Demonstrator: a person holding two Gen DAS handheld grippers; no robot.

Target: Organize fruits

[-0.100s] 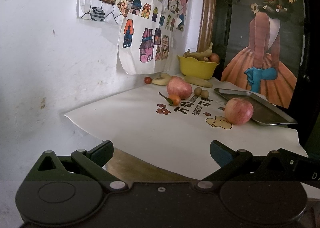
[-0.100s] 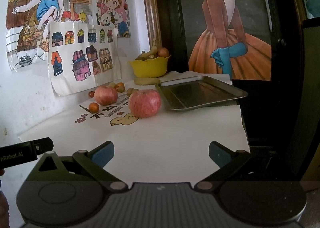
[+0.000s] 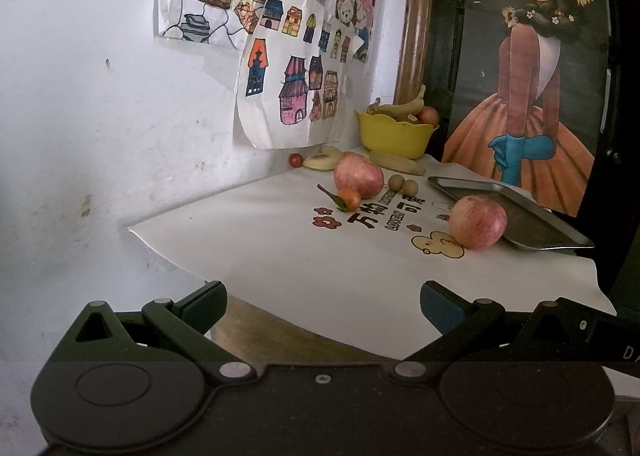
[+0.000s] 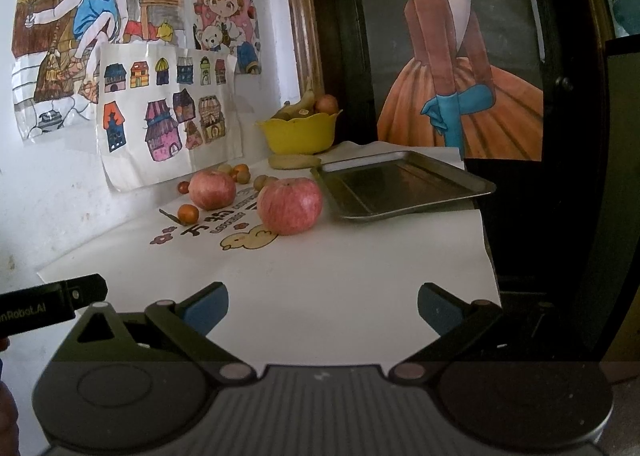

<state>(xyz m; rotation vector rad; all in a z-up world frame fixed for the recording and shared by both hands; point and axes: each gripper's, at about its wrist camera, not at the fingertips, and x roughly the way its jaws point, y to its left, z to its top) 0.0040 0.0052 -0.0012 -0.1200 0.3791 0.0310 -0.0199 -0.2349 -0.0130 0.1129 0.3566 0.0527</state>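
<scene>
Two red apples lie on a white printed sheet: the near apple (image 3: 477,221) (image 4: 289,205) beside a metal tray (image 3: 520,211) (image 4: 404,185), the far apple (image 3: 358,175) (image 4: 212,189) further back. A small orange (image 3: 349,199) (image 4: 188,213), two brown round fruits (image 3: 403,184), a banana (image 3: 396,163) and a tiny red fruit (image 3: 295,159) lie around. A yellow bowl (image 3: 394,133) (image 4: 300,133) at the back holds bananas and an apple. My left gripper (image 3: 322,306) and right gripper (image 4: 322,306) are both open and empty, at the sheet's near edge, well short of the fruit.
A white wall with children's drawings (image 4: 160,115) borders the left side. A dark door with a poster of a girl (image 3: 528,95) stands behind the tray. The left gripper's body (image 4: 52,306) shows at the right view's left edge. The sheet's front edge overhangs the wooden table (image 3: 256,330).
</scene>
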